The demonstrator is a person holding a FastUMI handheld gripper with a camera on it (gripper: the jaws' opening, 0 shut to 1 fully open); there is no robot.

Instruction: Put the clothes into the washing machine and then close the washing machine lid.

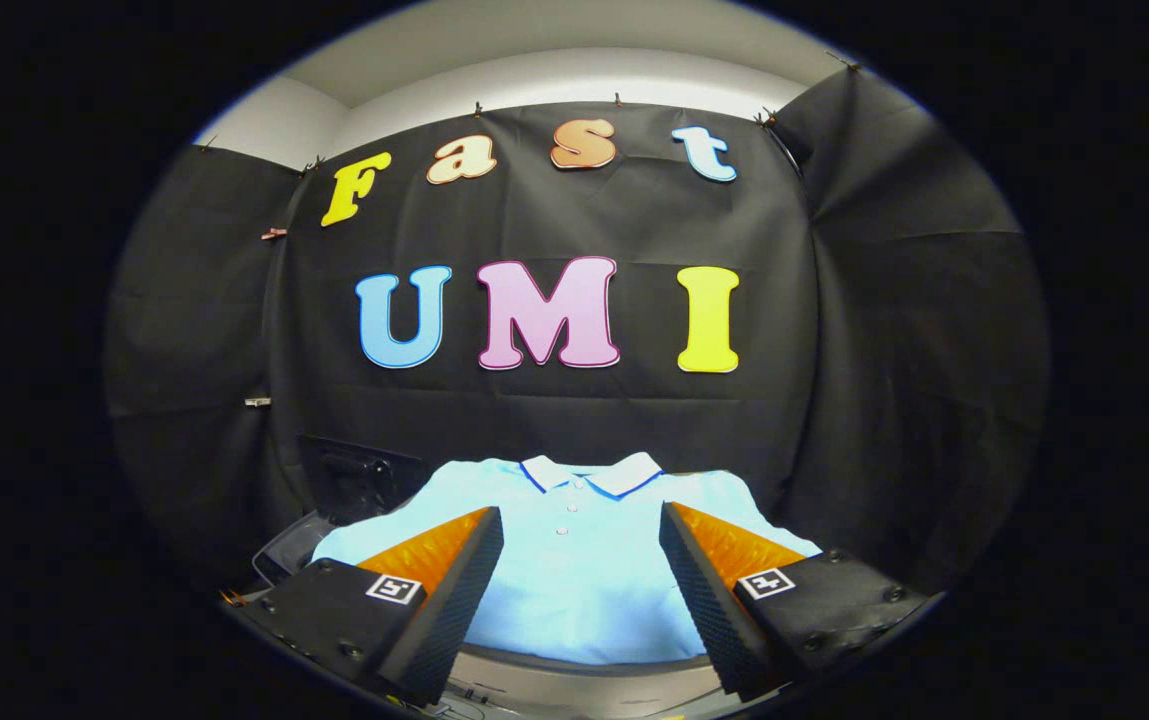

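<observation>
Nearest the lens, the gripper (pixel 582 530) has its two fingers spread wide, grasping nothing. Between and just beyond them, toward twelve o'clock, a light blue polo shirt with a white collar and small white buttons (pixel 574 570) lies spread flat on a rounded grey surface (pixel 584 680). At ten o'clock from the shirt, a dark boxy object (pixel 354 475) sits against the black cloth wall (pixel 554 410); what it is cannot be told.
</observation>
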